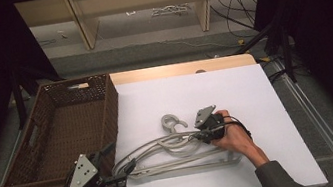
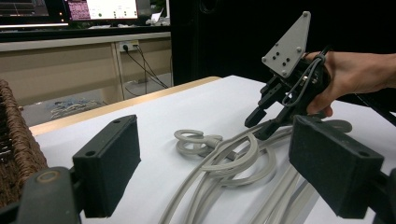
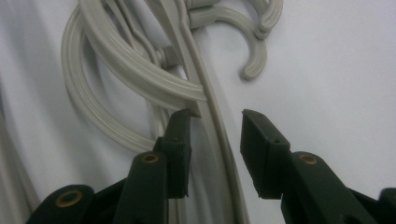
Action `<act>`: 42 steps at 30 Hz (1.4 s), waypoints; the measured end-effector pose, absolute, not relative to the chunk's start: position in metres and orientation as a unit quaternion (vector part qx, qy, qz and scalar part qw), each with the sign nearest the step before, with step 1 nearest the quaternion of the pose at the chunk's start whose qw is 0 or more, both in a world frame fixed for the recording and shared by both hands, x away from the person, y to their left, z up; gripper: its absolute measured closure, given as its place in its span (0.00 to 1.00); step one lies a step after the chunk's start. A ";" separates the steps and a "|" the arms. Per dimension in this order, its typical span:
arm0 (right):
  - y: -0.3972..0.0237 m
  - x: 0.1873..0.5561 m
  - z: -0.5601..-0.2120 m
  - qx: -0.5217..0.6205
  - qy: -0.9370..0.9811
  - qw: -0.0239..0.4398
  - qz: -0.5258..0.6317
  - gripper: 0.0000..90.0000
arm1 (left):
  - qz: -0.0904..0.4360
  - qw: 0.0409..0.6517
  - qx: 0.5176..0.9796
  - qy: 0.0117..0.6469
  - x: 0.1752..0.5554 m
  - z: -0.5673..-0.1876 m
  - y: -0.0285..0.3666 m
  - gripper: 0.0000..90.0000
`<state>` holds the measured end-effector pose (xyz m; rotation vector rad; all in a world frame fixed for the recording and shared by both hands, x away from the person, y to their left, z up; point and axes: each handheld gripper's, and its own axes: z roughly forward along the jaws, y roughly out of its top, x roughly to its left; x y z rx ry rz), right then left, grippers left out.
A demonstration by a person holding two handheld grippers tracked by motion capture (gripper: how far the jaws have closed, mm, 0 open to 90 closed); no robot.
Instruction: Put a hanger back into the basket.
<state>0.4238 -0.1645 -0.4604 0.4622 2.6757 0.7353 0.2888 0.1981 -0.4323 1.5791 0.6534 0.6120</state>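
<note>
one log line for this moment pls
scene: grey hangers piled on white table, wicker basket left | right gripper: jaws astride a hanger arm, not yet clamped | left gripper: open, at hanger ends

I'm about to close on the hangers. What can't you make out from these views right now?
- How many hangers lie in the pile: high view, arms overlap and are too small to count.
- Whether the right gripper touches the hanger arm between its jaws: right gripper view, a gap shows on one side.
- Basket floor near the person: high view, the near wall hides it.
- Hanger ends: left gripper view, cut by its bottom edge.
</note>
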 end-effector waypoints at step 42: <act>-0.170 0.400 -0.415 0.005 0.939 0.240 0.246 0.92 | 0.253 0.501 0.765 0.315 0.329 -0.416 0.143 0.29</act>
